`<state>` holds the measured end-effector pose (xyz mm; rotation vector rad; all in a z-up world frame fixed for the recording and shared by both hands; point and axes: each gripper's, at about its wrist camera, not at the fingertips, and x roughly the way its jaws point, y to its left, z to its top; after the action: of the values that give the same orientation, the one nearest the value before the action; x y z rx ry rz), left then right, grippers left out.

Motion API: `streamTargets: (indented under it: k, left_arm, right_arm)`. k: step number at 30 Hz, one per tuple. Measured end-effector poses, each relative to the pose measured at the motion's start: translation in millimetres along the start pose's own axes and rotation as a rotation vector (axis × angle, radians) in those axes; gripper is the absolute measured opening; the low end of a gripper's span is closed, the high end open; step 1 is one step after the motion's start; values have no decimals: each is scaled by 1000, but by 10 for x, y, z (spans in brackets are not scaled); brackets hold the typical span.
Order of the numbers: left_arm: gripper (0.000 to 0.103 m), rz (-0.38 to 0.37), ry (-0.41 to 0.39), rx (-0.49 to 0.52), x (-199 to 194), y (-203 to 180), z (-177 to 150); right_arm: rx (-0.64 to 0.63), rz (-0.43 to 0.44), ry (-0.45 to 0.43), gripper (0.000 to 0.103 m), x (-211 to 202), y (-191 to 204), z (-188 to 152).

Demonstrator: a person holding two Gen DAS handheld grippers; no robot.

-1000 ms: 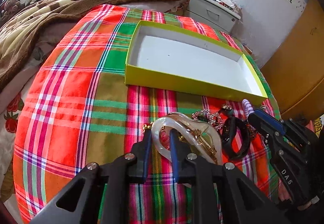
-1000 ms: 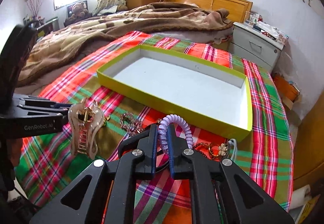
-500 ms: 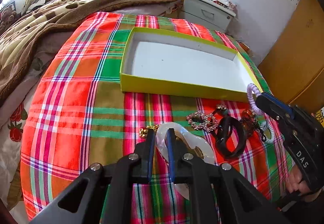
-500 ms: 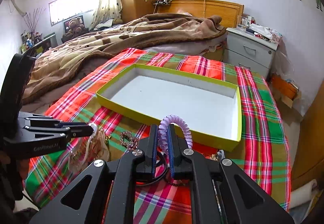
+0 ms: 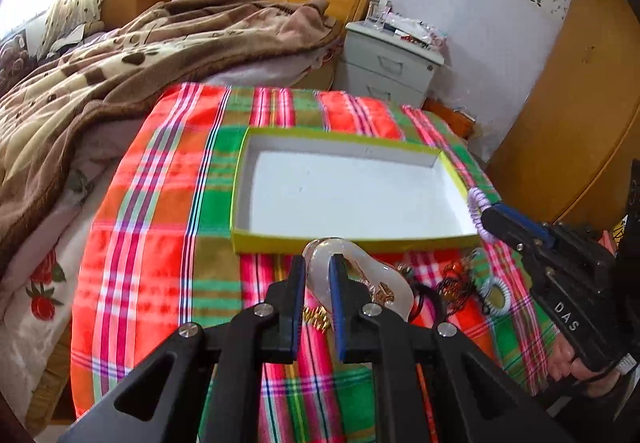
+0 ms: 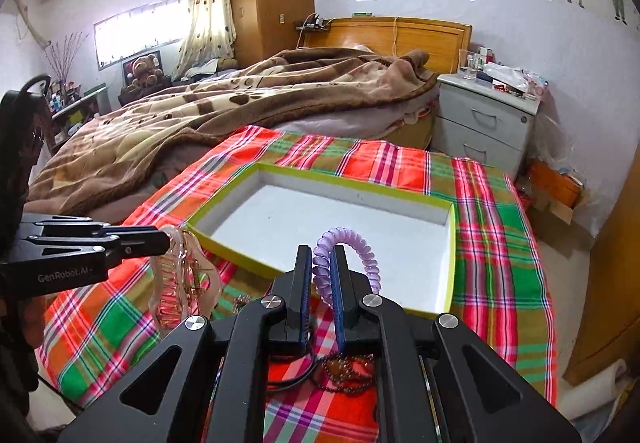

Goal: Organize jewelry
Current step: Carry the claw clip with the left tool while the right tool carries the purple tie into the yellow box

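Both grippers carry something, each held up above the plaid cloth (image 5: 160,263) on the bed, which I judge is so the pieces can go over the wall of the box. The left gripper (image 5: 316,285) has its jaws clamped on the curved top of a clear hair claw (image 5: 384,283); they have just been closing on it, and the claw hangs down to the right of the jaws. The right gripper (image 6: 322,283) has its jaws pressed together on a purple spiral hair tie (image 6: 360,247), whose loop arches up and to the right of the jaws. The yellow-green box (image 6: 450,275), white inside and with nothing in it, lies just ahead of both pairs of jaws, so I think it is the place where the pieces will be dropped. Below the right jaws a dark bead bracelet (image 6: 348,367) and a black cord are on the cloth, and to the right of the left jaws a pale spiral tie (image 5: 496,293) waits with them. On the side of the left gripper I can read "GenRobot.AI", and on the right one "DAS".
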<state>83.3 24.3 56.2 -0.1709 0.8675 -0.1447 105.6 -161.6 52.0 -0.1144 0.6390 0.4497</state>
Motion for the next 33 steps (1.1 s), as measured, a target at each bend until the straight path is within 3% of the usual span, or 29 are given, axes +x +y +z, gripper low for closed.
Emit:
streamTargets:
  k: [17, 33]
  left_arm:
    - [13, 5, -18, -40, 438, 183, 796]
    - [12, 19, 78, -62, 1291, 368, 1037]
  right_arm:
    - [-27, -55, 66, 10, 595, -360, 419]
    - [-55, -64, 226, 10, 1378, -551, 346]
